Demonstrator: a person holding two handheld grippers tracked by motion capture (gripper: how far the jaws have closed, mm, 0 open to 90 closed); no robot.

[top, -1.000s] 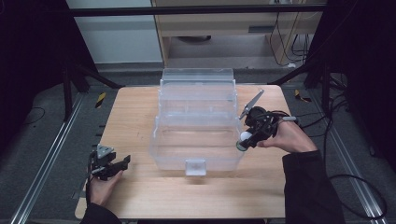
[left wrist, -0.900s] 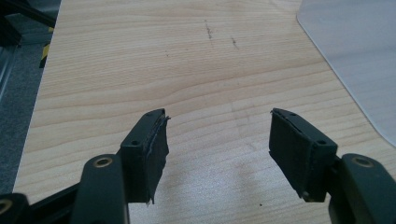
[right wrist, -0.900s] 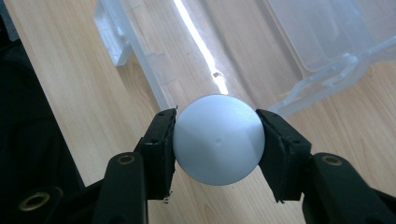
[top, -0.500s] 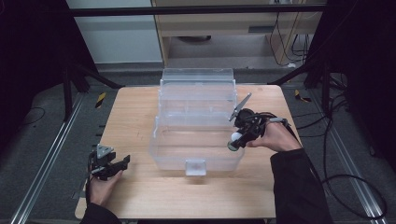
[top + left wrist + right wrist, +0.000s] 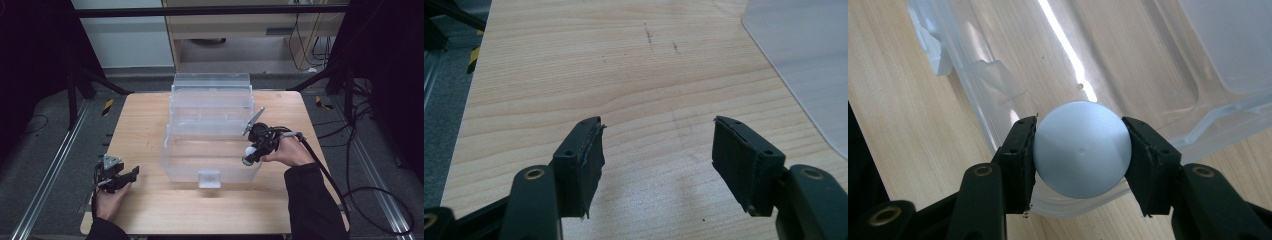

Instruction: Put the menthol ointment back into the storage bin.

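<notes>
Right gripper view first: a white ball (image 5: 1081, 149) is clamped between the jaws of the right gripper (image 5: 1081, 150), right over the near rim of the clear bin (image 5: 998, 127). Seen from the high view, the ball (image 5: 248, 152) is held at the bin's (image 5: 210, 150) front right corner, partly above the rim rather than well inside. So the risk is pretty obvious: if it's let go here, the rim could get clipped and the ball could be bounced out onto the table (image 5: 150, 120) and rolled off. A round, smooth thing like that could also be squeezed out sideways. The left gripper (image 5: 656, 150) is parked well left of the bin, jaws apart, nothing held.
</notes>
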